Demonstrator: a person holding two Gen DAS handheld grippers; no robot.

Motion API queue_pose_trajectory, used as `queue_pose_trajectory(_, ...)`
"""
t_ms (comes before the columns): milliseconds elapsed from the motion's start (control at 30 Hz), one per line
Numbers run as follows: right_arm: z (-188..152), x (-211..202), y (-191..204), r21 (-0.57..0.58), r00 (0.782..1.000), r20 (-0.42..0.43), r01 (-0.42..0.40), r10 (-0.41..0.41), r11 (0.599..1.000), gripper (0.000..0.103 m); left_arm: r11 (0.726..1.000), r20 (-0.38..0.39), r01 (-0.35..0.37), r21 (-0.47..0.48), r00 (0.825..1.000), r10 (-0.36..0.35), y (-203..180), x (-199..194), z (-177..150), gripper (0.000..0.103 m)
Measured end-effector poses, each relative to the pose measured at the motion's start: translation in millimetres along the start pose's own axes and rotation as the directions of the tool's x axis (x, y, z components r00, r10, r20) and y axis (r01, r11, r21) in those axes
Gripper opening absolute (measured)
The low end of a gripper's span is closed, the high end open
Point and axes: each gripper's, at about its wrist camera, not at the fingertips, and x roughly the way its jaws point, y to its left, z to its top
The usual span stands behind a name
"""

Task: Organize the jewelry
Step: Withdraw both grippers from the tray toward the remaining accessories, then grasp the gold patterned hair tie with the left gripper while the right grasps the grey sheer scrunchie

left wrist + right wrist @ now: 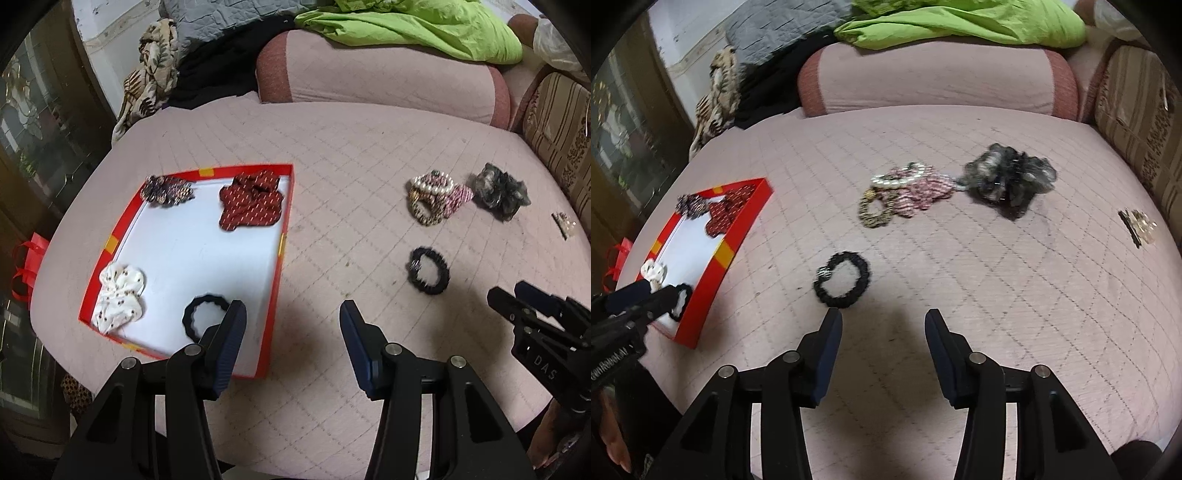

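A red box (286, 221) with a white floor lies on the pink bed cover. It holds a dark red scrunchie (251, 203), a dark patterned one (166, 190), a white one (120, 297) and a black ring tie (203, 317). My left gripper (292, 308) is open and empty over the box's near right corner. A black scrunchie (842, 280) lies loose on the cover, just ahead and left of my right gripper (883, 315), which is open with nothing between its fingers. Farther back lie a pearl, pink and leopard pile (905, 194) and a grey-black scrunchie (1008, 179).
A small hair clip (1139, 225) lies at the right edge of the cover. A pink bolster (938, 81) with green cloth (960, 22) on it closes off the back. A striped cushion (1137, 129) stands at the right, and a red bag (27, 266) hangs at the left.
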Motion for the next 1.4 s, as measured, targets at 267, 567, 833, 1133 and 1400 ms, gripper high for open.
queue_pose_trajectory(267,2.5,2.3,-43.8,0.061,0.998,0.003,0.066,-0.066,0.996,0.051,0.999,0.02,0.046,0.025,0.999,-0.047,-24.1,10.6,35.7,0.061)
queue_pose_trajectory(567,9.4,10.1,-81.0,0.107,0.997,0.008,0.081,-0.082,0.991,0.051,0.985,-0.017,0.17,0.023,0.985,-0.17,-56.2,60.1,68.2,0.061)
queue_pose_trajectory(833,44.0,20.4,-103.9,0.133,0.993,0.061,0.091,-0.099,0.987,0.057,0.965,-0.072,0.263,0.02,0.963,-0.261,-84.5,117.2,89.3,0.053)
queue_pose_trajectory(1133,82.8,46.1,-135.0,0.188,0.988,0.081,0.115,-0.133,0.975,0.063,0.944,-0.117,0.33,-0.024,0.936,-0.331,-99.4,153.2,99.1,0.051)
queue_pose_trajectory(1400,103.9,72.3,-138.7,0.192,0.988,0.06,0.131,-0.145,0.973,0.063,0.941,-0.113,0.338,-0.034,0.934,-0.339,-103.4,165.2,101.0,0.051)
